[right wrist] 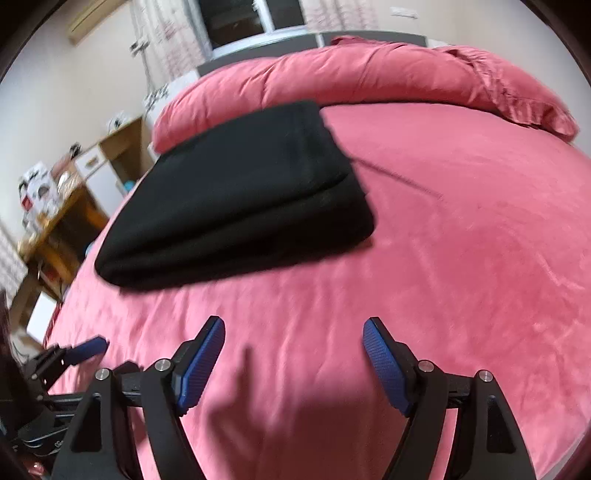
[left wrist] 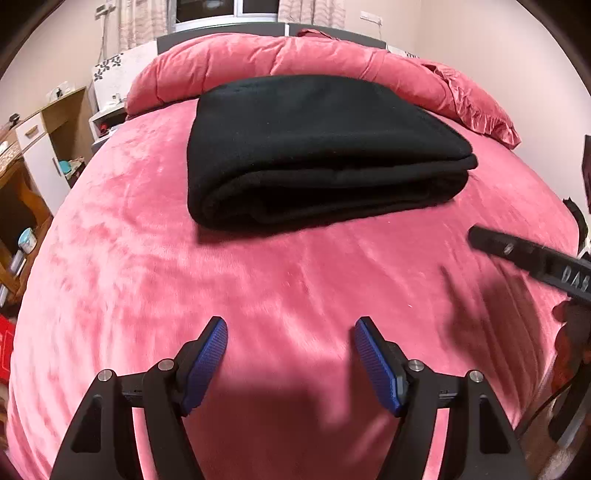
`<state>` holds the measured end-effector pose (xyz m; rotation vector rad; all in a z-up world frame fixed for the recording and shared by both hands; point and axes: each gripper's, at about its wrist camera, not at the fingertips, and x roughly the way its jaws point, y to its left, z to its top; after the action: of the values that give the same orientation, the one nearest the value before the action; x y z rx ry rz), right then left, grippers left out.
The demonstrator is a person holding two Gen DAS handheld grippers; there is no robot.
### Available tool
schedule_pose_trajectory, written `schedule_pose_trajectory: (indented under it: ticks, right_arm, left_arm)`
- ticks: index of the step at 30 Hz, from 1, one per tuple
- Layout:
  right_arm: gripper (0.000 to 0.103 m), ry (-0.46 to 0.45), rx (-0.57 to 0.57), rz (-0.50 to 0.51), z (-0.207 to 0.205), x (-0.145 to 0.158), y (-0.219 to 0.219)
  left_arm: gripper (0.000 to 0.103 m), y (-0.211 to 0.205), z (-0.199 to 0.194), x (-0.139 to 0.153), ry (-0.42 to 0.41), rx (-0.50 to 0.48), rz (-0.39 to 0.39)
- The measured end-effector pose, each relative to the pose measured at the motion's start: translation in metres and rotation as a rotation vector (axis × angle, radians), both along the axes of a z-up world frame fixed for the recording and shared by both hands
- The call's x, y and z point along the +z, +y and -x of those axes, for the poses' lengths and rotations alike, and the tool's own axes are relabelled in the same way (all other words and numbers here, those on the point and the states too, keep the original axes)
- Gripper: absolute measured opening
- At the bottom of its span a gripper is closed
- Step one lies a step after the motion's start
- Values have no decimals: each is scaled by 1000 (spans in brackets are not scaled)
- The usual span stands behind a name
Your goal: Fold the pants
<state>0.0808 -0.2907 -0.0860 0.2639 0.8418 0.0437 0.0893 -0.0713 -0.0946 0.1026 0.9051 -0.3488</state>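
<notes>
Black folded pants (left wrist: 317, 147) on pink bed (left wrist: 147, 258), beyond empty left gripper (left wrist: 291, 332)

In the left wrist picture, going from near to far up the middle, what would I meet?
Left hand-held gripper, open → bare pink bedspread → folded black pants → rolled pink duvet → window.

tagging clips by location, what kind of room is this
Almost certainly a bedroom: a bed under a pink plush cover, a pink duvet bunched at its head, and a curtained window behind. Folded black pants lie on the bed.
</notes>
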Motion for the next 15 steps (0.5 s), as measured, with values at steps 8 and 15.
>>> schedule_pose_trajectory:
  ticks: [8,15]
  right_arm:
    - [78,-51,-17,88,20,22,14]
    - [83,-114,8,121,46,47,30]
  left_arm:
    - [73,3,35,27,-116,109,-58]
    - [73,21,46,56,-183,156,6]
